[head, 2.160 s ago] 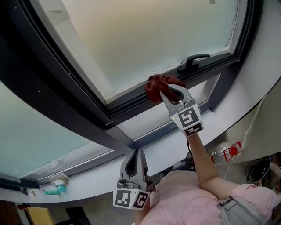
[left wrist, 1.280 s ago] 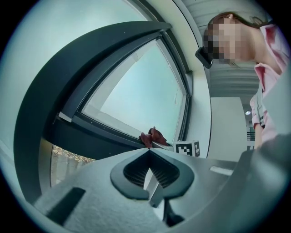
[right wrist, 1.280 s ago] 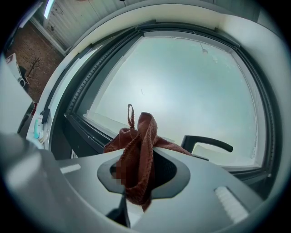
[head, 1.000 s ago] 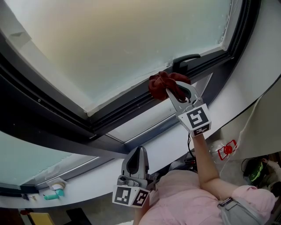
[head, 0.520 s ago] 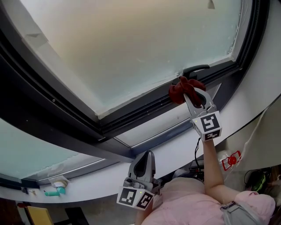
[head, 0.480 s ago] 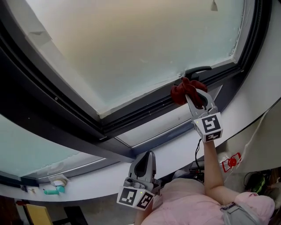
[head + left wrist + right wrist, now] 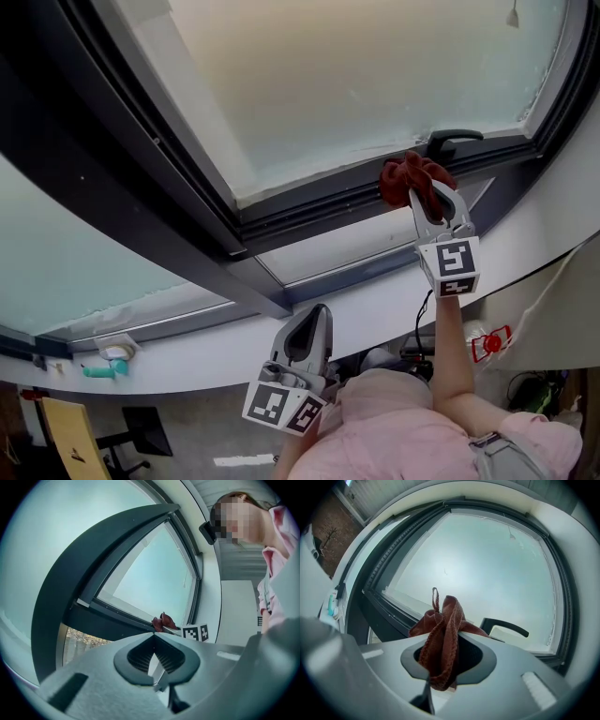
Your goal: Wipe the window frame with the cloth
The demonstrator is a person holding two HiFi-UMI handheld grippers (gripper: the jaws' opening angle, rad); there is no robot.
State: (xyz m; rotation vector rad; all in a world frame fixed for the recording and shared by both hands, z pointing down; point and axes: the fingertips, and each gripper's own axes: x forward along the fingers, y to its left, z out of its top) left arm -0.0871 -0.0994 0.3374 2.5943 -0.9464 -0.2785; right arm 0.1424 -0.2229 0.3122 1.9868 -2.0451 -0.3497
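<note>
So the cloth (image 7: 410,175) is sitting pinched in the right gripper (image 7: 427,195), up at the bottom rail of the window frame (image 7: 309,204), and it's looking like it's touching that rail. The window handle (image 7: 457,141) is sitting just right of the cloth, on the same rail. The left gripper (image 7: 312,323) is hanging way lower and off to the left, in front of the sill (image 7: 375,305), well apart from the other one. Some small bits (image 7: 105,361) are lying far left on the sill.
</note>
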